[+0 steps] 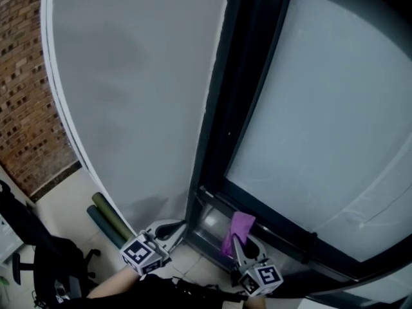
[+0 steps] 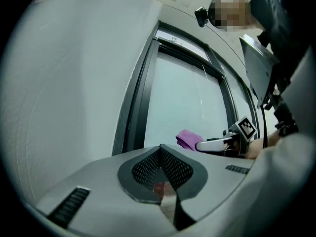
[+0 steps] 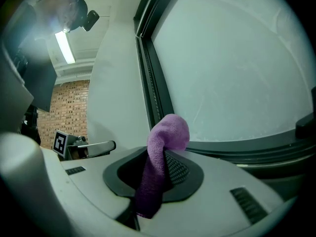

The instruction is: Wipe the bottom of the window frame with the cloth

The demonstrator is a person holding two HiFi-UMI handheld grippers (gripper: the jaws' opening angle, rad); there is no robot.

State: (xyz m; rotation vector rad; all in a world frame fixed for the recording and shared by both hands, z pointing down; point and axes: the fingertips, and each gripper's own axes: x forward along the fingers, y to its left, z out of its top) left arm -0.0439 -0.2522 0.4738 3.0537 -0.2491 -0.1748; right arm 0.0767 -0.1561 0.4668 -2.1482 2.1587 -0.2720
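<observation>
Dark frame [image 1: 219, 153], cloth [image 1: 239, 228] near its bottom rail.
Soft, limp, light; right gripper [image 1: 241, 244] pinches it mid-fold, left gripper [image 1: 179, 226] pressed together, empty.

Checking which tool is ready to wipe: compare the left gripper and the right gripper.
The right gripper is shut on a purple cloth; the left gripper is shut on nothing. The right points at the window frame bottom, the left at its corner beside the wall. Each carries a marker cube.

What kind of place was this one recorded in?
Likely indoors in an office-like room: a tall dark window frame with frosted glass, a brick wall, and a ceiling strip light.
</observation>
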